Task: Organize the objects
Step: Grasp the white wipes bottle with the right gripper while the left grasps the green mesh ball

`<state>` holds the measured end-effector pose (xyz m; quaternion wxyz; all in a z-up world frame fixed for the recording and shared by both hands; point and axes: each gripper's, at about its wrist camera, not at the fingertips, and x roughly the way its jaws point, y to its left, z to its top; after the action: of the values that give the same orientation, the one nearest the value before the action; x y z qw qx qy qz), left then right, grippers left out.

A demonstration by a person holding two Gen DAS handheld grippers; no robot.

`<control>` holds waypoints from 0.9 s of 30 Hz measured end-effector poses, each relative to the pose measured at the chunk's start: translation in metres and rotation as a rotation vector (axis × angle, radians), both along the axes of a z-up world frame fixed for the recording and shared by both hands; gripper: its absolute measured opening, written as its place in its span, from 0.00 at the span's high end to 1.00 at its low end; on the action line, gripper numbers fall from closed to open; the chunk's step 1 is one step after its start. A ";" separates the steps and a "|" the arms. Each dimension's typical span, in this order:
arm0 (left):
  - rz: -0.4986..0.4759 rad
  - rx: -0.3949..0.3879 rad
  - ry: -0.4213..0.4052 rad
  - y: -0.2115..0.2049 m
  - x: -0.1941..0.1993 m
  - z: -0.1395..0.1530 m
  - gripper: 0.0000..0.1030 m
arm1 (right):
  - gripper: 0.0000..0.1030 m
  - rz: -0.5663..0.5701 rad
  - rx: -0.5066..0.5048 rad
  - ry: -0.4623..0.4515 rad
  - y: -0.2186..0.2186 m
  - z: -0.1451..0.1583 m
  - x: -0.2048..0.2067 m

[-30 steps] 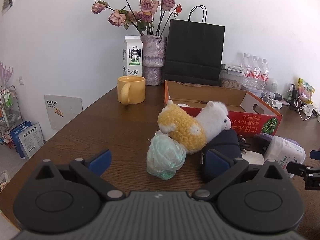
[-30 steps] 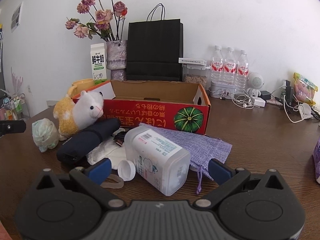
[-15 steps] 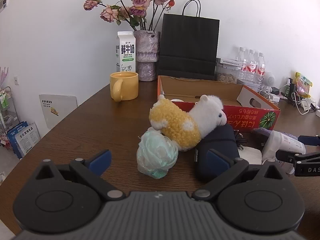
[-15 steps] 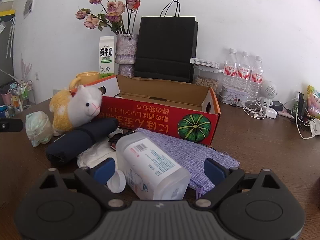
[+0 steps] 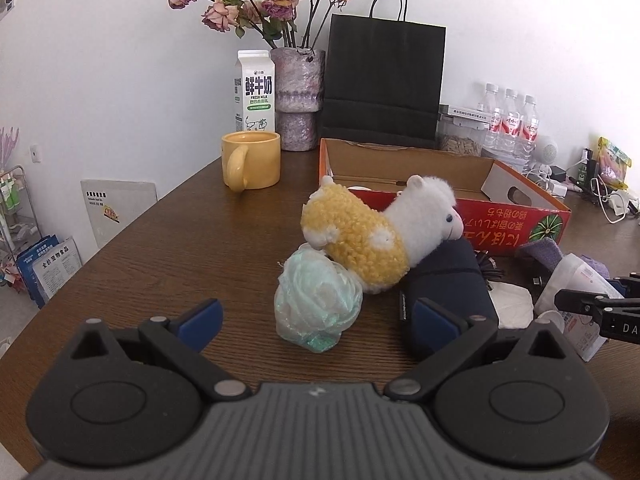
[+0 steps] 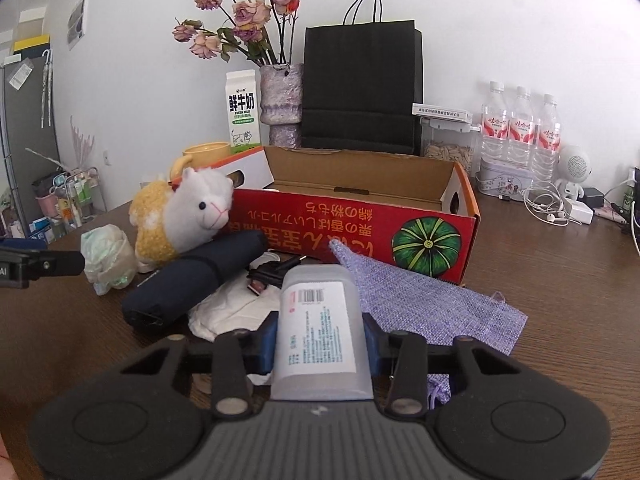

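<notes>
My right gripper [image 6: 320, 340] is shut on a translucent white plastic container [image 6: 318, 320] with a barcode label, lying on its side. My left gripper [image 5: 316, 316] is open and empty, just in front of a pale green crumpled bundle [image 5: 316, 300]. Behind the bundle a yellow and white plush alpaca [image 5: 376, 236] leans on a dark navy pouch [image 5: 444, 280]. The open red cardboard box [image 5: 500, 216] stands behind them. In the right wrist view the alpaca [image 6: 180, 216], the pouch [image 6: 192, 276] and the box [image 6: 360, 224] lie ahead of the container.
A purple woven bag [image 6: 424, 300] and white tissue [image 6: 228, 308] lie by the container. A yellow mug [image 5: 250, 164], milk carton [image 5: 254, 92], flower vase [image 5: 298, 100] and black paper bag [image 5: 384, 84] stand at the back. Water bottles [image 6: 520, 124] and cables [image 6: 552, 208] are at the right.
My right gripper has moved forward and closed on the plastic container, which was lying free between the open fingers before. The left gripper has drifted slightly and stays open.
</notes>
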<state>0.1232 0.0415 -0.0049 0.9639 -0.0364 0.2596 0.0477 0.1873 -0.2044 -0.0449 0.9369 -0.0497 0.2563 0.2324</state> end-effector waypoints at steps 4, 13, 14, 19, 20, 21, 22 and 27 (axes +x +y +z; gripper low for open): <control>-0.002 0.004 0.007 -0.002 0.003 -0.002 0.00 | 0.61 -0.017 0.006 -0.033 -0.001 -0.001 -0.008; -0.004 0.009 0.015 -0.008 0.014 -0.004 0.00 | 0.61 -0.092 0.052 -0.159 -0.011 0.004 -0.025; -0.005 0.009 0.015 -0.008 0.016 -0.005 0.00 | 0.61 -0.097 0.058 -0.167 -0.012 0.005 -0.026; 0.017 0.018 0.012 -0.006 0.028 -0.006 0.00 | 0.61 -0.101 0.063 -0.171 -0.014 0.005 -0.026; 0.026 0.018 0.014 -0.005 0.030 -0.007 0.00 | 0.61 -0.100 0.061 -0.171 -0.014 0.005 -0.026; 0.034 0.020 0.016 -0.004 0.033 -0.008 0.00 | 0.61 -0.100 0.060 -0.171 -0.014 0.005 -0.026; 0.039 0.022 0.016 -0.003 0.036 -0.009 0.00 | 0.61 -0.099 0.059 -0.170 -0.014 0.005 -0.026; 0.058 0.025 0.026 0.001 0.049 -0.016 0.01 | 0.61 -0.099 0.057 -0.171 -0.014 0.005 -0.026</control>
<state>0.1723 0.0428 -0.0210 0.9590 -0.0312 0.2705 0.0791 0.1610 -0.2184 -0.0403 0.9668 -0.0297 0.1709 0.1878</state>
